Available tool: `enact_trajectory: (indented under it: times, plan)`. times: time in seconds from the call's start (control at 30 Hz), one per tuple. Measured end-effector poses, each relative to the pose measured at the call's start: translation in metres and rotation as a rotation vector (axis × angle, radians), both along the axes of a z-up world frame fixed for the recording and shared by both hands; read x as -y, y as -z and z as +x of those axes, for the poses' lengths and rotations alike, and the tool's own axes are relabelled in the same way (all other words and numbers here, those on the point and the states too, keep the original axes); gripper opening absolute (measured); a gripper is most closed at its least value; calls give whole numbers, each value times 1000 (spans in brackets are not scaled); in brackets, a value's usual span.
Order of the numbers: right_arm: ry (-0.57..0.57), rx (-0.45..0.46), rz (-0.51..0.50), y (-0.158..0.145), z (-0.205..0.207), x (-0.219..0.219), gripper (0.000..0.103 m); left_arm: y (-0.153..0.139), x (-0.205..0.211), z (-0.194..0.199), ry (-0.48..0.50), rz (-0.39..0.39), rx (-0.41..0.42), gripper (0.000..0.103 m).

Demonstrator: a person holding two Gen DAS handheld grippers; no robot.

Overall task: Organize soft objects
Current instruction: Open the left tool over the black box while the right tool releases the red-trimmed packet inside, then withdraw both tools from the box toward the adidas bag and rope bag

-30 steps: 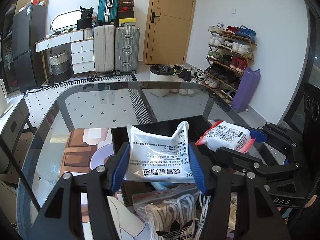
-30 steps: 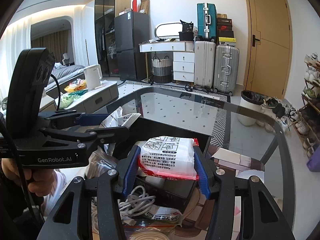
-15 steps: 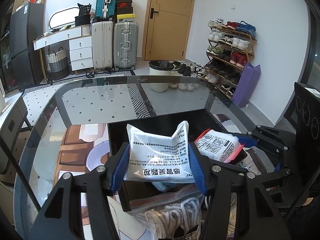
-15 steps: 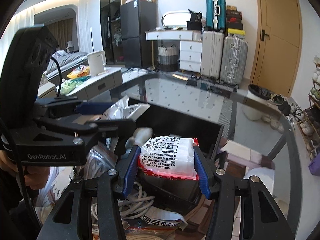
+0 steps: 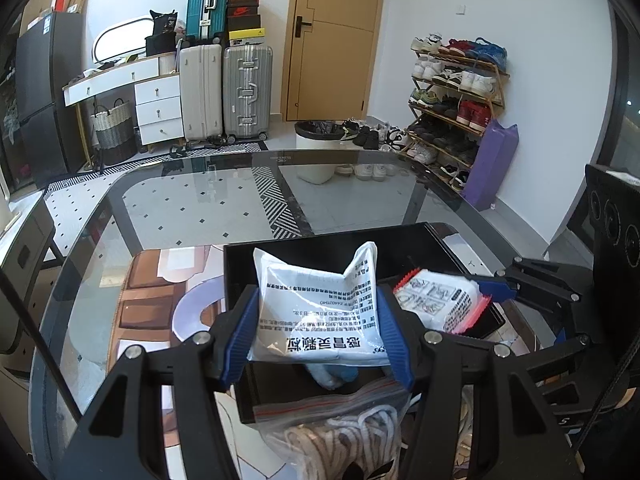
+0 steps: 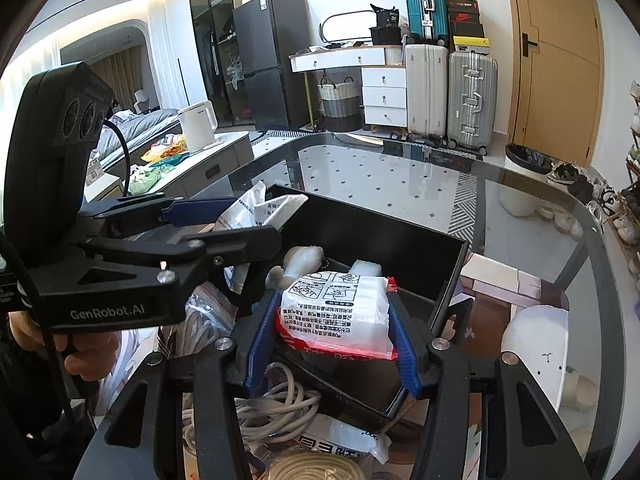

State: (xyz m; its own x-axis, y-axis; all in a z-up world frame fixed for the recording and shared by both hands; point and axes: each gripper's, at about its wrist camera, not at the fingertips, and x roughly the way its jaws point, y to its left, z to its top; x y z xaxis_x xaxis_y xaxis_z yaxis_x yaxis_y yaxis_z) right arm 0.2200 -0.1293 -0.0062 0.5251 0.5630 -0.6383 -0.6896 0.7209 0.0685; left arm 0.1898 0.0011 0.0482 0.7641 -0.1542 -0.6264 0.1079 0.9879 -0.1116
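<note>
Since a second ago both grippers have sunk lower over the black box [image 5: 320, 252], and the red-edged packet now hangs down inside its walls instead of above the rim, while the white packet has kept its place over the near left part of the box.

The left gripper [image 5: 318, 332] is closed on the white packet [image 5: 316, 308], its blue pads pressing the packet's two sides; the packet stands upright between them with its top corners sticking up at 12 o'clock. In the left wrist view the right gripper [image 5: 460, 300] sits at 3 o'clock, just beside the left one.

The right gripper is likewise clamped on the red-edged packet [image 6: 336, 316], narrowly open to the packet's width, holding it flat over the box floor. Beyond it at 12 o'clock, white foam pieces [image 6: 300, 264] lie inside the box against the far wall. From the right wrist view the left gripper [image 6: 224, 216] reaches in from 9 o'clock, with the person's hand [image 6: 80, 352] on its handle at 8 o'clock.

The box stands on the glass table [image 5: 200, 208]. At 6 o'clock in the left wrist view a zip bag of white cord [image 5: 344, 436] rests against the near wall of the box. At 6 o'clock in the right wrist view a loose white cable [image 6: 276, 404] and a coiled beige cord [image 6: 316, 468] lie on the table, near the box's front corner.
</note>
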Motion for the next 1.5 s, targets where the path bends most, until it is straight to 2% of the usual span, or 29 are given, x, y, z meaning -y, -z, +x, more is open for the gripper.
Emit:
enact_trajectory:
  times: [0.1, 0.2, 0.27, 0.37, 0.43, 0.57, 0.63, 0.93, 1.5]
  plan:
    - [10, 49, -18, -1, -6, -1, 56, 0, 2, 0, 4, 3, -3, 58]
    - [25, 85, -13, -5, -10, 3, 68, -1, 3, -1, 5, 4, -9, 61]
    - [33, 112, -4, -9, -14, 7, 86, -2, 2, -2, 1, 5, -13, 72]
    - [63, 165, -8, -17, -21, 12, 94, -5, 2, -6, -9, 2, -1, 83]
    - [74, 178, -3, -20, -24, 17, 98, -8, 3, -9, -4, -1, 8, 86]
    - [98, 178, 6, -24, -28, 23, 101, -14, 6, -16, -6, 18, 29, 97]
    - [109, 183, 10, -25, -31, 27, 102, -16, 7, -21, -6, 32, 42, 98]
    - [152, 143, 54, -27, -45, 49, 102, -20, 5, -41, -1, 64, 63, 99]
    - [188, 87, 20, -11, -75, 70, 102, 1, -4, -78, -24, 96, 57, 100]
